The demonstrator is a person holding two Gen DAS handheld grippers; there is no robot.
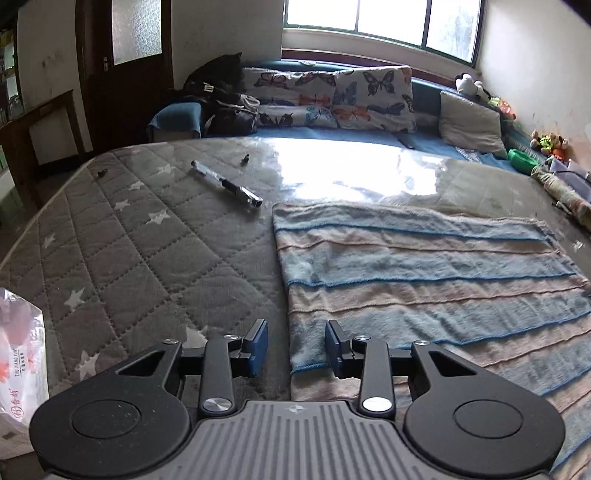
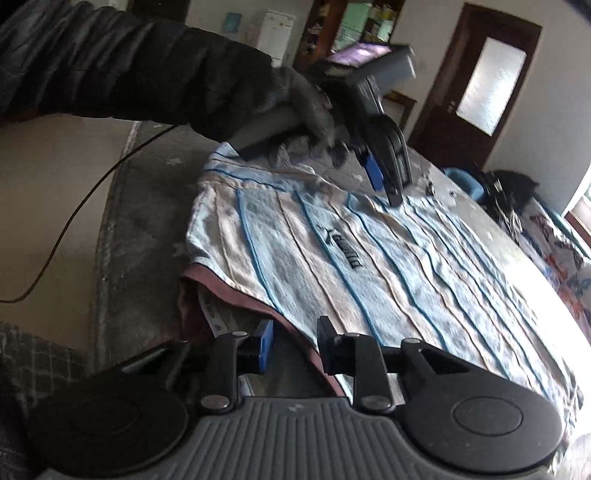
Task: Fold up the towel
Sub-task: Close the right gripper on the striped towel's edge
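Lying flat, fuzzy striped towel (image 1: 424, 273), quilted mattress (image 1: 140, 236), both claws (image 1: 296, 347) (image 2: 294, 345) apart, empty.

In the left wrist view the towel (image 1: 424, 280) lies flat on the tabletop (image 1: 147, 236), filling the right half of the frame. The pen (image 1: 227, 183) lies on the tabletop at upper left of the towel. Pillows (image 1: 332, 98) sit behind, under the window (image 1: 384, 22). A packet (image 1: 18, 365) sits at lower left.

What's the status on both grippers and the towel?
Left gripper open at the towel's near-left corner. Right gripper open at its maroon-trimmed edge. Towel flat, unfolded. Pen on table, clear of towel.
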